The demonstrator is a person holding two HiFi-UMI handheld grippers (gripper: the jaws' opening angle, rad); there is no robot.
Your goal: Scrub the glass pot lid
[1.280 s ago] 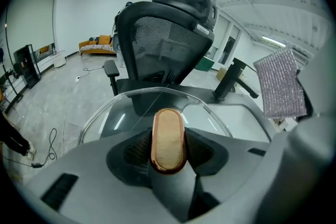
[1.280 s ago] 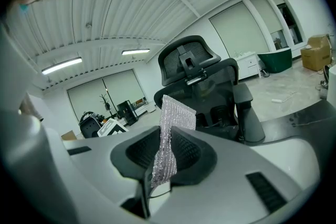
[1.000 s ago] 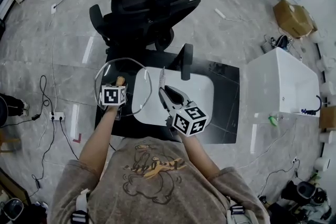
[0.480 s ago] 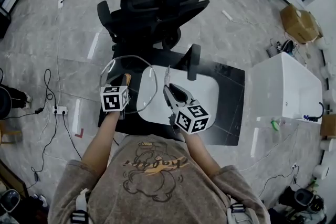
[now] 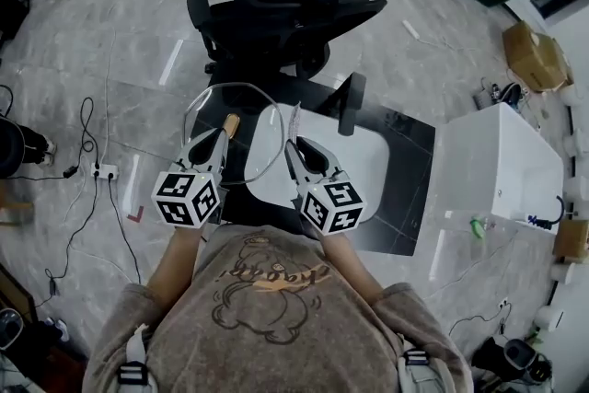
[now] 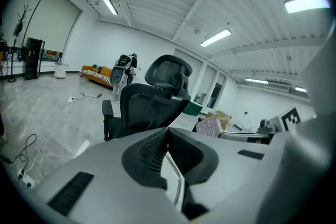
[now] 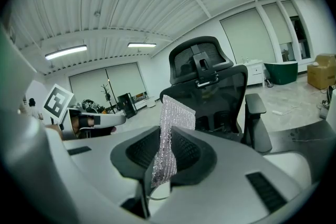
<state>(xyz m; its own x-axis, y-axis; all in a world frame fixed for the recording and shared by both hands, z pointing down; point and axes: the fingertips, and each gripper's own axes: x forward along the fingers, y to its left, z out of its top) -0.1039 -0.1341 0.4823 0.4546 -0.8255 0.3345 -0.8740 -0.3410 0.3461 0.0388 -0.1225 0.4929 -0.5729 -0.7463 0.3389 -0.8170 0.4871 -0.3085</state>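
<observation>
Since a second ago the left gripper [image 5: 219, 141] has drawn back toward the person, its marker cube now larger in the head view, and its fingers have clenched. In the left gripper view the left gripper [image 6: 168, 131] shows its fingers pressed together, with a thin, metal-edged strip of the glass lid [image 6: 176, 181] caught between them lower down. The gripper is grasping the lid by its rim.

In the head view the glass lid [image 5: 258, 129] hangs over the left part of the black worktop [image 5: 396, 198]. Its right edge overlaps the left edge of a white board [image 5: 354, 156] that lies on the worktop. The lid's wooden knob [image 5: 231, 122] shows just beyond the left fingertips. Whether any part of the lid rests on the worktop cannot be told.

The right gripper [image 5: 294, 154] is just right of the lid. In the right gripper view the right gripper [image 7: 167, 131] shows its fingers clenched on a silvery scrub pad [image 7: 176, 113] that stands upright and pokes out above the fingertips. In the head view the scrub pad [image 5: 294, 124] appears as a thin strip close beside the lid's right rim; contact cannot be made out.

A black office chair [image 5: 294, 5] stands at the far side of the worktop, facing the person.
</observation>
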